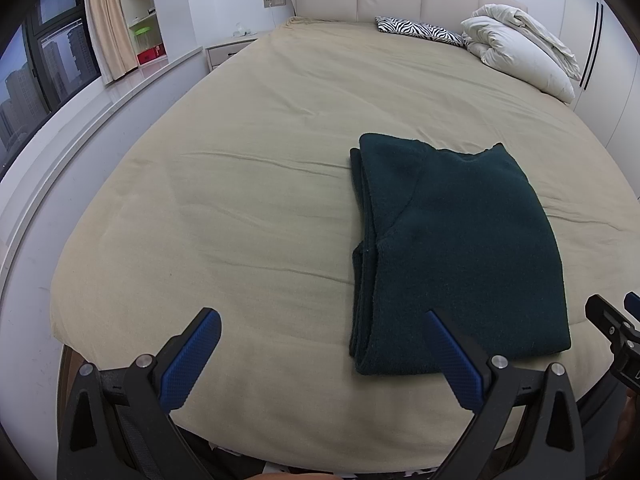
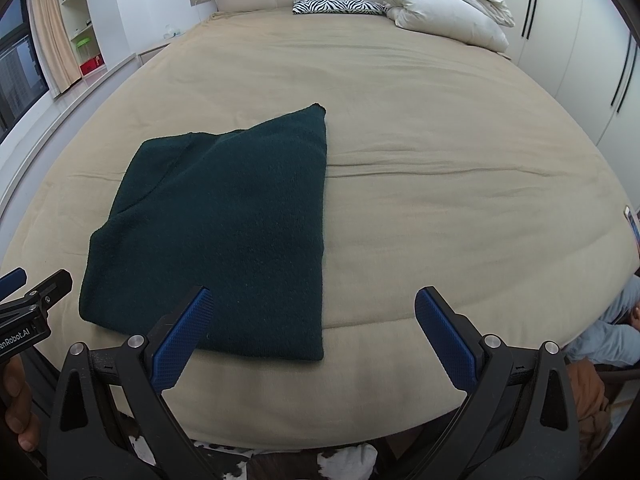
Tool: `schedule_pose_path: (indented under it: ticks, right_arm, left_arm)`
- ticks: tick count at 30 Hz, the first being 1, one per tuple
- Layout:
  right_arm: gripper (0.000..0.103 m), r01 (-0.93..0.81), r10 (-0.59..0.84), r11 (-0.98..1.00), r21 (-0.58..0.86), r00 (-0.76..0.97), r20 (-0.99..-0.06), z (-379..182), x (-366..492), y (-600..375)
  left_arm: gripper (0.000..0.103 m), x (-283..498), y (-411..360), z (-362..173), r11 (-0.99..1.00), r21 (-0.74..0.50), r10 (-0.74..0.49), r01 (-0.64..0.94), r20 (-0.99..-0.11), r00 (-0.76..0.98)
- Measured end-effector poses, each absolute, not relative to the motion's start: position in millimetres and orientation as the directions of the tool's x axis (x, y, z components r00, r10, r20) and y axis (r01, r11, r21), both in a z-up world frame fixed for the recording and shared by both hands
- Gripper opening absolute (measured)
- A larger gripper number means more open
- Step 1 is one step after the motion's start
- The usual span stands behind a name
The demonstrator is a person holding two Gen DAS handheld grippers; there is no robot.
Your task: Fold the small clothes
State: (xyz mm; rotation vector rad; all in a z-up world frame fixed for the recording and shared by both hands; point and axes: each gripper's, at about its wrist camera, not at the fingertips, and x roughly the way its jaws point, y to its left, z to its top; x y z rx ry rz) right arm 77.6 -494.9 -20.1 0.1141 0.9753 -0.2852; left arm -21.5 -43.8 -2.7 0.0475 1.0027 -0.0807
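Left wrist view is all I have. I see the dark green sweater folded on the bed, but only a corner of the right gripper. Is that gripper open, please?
Observer: Yes, the right gripper is open and holds nothing. It is at the near edge of the sweater.
Operator: Is something lying on the right side of the bed?
Observer: A small flat object, perhaps a phone, lies at the right edge of the bed.
Operator: Is somebody near there?
Observer: Yes, legs in light trousers show beside that edge.
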Motion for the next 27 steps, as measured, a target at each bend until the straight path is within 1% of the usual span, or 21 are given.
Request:
schedule_pose_path:
  ticks: [27]
  right_arm:
    - [0.103, 0.292, -0.183, 0.956, -0.027, 0.525, -0.831, -21.3, 74.0, -496.2]
  left_arm:
    - [0.103, -23.9, -43.0, -7.3, 0.994, 0.003, -0.055, 0.108, -0.845, 0.533]
